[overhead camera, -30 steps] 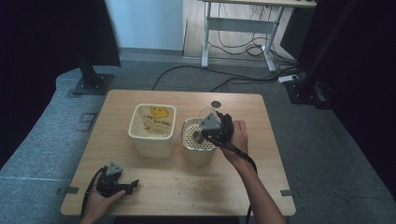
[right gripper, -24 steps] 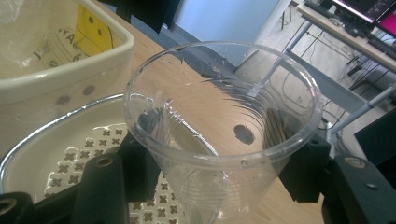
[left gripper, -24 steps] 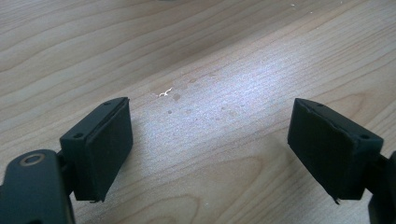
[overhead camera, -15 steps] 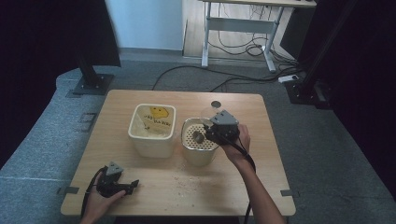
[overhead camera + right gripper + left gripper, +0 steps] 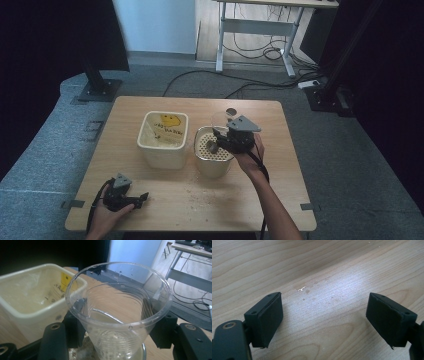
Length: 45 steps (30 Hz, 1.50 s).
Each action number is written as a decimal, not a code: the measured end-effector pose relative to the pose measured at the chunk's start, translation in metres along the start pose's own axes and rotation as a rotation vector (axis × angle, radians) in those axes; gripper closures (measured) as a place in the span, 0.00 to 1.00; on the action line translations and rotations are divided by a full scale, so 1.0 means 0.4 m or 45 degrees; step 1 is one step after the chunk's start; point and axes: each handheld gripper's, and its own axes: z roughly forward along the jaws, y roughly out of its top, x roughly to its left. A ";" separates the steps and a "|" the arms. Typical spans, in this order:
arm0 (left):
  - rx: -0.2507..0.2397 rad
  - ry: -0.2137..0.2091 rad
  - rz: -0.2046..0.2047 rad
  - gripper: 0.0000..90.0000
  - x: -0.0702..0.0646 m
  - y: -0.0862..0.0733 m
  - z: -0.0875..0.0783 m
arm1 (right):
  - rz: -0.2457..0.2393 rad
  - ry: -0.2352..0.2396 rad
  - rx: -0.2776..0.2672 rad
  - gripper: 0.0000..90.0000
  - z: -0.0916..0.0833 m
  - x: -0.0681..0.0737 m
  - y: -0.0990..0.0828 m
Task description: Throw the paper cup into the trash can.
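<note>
My right gripper (image 5: 217,142) is shut on a clear plastic cup (image 5: 120,315), which it holds over a round cream pot (image 5: 212,169) with a perforated insert (image 5: 205,147). In the right gripper view the cup's mouth faces the camera, and both black pads (image 5: 162,331) press on its sides. The cup looks empty apart from small specks on its wall. Near the table's front left corner, my left gripper (image 5: 140,197) rests low on the wood. Its jaws stand wide apart with only bare wood between them (image 5: 324,322).
A square cream tub (image 5: 160,155) with a yellow label stands just left of the round pot; it also shows as the tub (image 5: 30,312) beside the cup. A small dark round cap (image 5: 231,111) lies behind the pot. Crumbs dot the wooden table (image 5: 200,200).
The right gripper with the cup has shifted slightly to the right over the round pot. The left gripper has not moved.
</note>
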 end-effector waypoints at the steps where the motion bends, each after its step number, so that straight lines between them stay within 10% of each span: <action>1: 0.000 0.000 0.000 0.16 0.000 0.000 0.000 | 0.007 0.011 -0.004 0.43 0.003 0.003 0.003; 25: -0.001 -0.013 0.004 0.16 -0.002 -0.005 -0.005 | 0.019 0.273 0.007 0.39 0.191 0.181 0.128; 32: 0.002 -0.021 0.013 0.16 -0.001 -0.007 -0.007 | 0.041 0.338 0.143 0.16 0.294 0.237 0.141; 45: 0.003 -0.016 0.014 0.16 -0.004 -0.006 -0.006 | 0.030 0.326 0.112 0.17 0.205 0.190 0.111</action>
